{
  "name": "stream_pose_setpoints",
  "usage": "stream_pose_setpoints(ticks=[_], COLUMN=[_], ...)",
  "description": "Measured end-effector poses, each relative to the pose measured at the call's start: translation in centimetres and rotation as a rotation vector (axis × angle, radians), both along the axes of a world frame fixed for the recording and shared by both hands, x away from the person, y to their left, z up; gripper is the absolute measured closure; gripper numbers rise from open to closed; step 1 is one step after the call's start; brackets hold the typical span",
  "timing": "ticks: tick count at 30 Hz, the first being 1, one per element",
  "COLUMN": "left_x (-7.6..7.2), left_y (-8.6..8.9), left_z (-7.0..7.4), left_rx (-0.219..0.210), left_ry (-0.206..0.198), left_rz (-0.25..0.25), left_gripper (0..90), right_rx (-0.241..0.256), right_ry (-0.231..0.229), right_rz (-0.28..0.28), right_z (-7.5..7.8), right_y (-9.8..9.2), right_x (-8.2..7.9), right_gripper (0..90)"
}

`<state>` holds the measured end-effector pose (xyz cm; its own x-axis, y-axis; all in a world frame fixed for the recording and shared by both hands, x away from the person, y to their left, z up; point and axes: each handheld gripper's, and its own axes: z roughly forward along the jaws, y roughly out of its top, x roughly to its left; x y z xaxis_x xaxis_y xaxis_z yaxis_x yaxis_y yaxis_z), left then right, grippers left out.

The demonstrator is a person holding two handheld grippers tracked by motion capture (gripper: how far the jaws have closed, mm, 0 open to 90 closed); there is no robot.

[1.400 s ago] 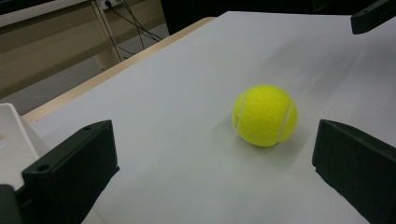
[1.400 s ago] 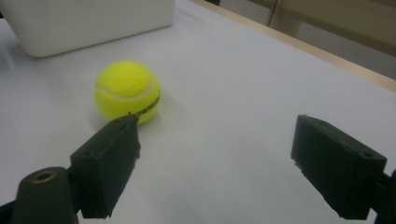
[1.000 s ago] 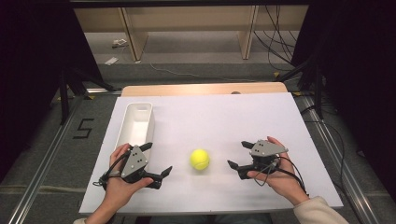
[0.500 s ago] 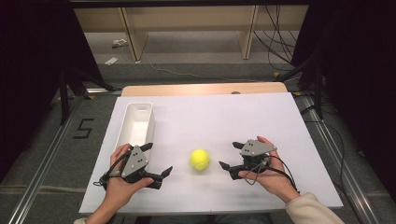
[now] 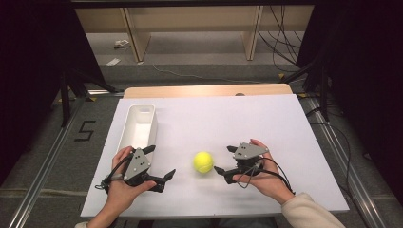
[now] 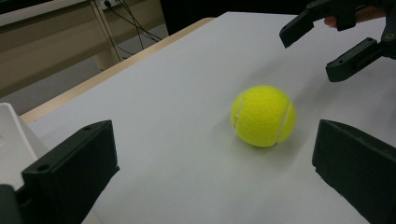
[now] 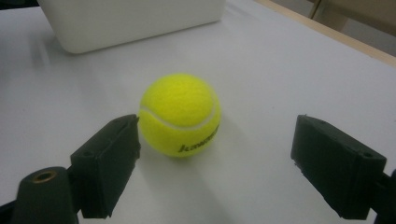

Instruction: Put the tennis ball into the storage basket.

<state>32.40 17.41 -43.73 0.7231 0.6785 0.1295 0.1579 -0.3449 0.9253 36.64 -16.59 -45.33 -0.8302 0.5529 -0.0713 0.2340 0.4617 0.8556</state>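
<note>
fuzzy round tennis ball (image 5: pixel 203 162) sits between two gaping black hand-held grippers, left (image 5: pixel 159 166) and right (image 5: pixel 225 159).

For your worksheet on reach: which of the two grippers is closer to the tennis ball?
The right gripper: its open fingers almost reach the ball from the right. The left gripper, also open, sits farther off, beside the white bin.
</note>
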Motion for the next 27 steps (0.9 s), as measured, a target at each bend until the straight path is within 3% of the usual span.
stream_pose_setpoints(ticks=[27], left_x=[0.0], left_y=[0.0], left_z=[0.1], left_rx=[-0.005], left_ry=[-0.004], left_rz=[0.003], left_gripper=[0.0], right_rx=[-0.04], right_ry=[0.033], right_rz=[0.052], right_z=[-1.6], right_y=[3.5], right_x=[1.0], right_gripper=[16.1])
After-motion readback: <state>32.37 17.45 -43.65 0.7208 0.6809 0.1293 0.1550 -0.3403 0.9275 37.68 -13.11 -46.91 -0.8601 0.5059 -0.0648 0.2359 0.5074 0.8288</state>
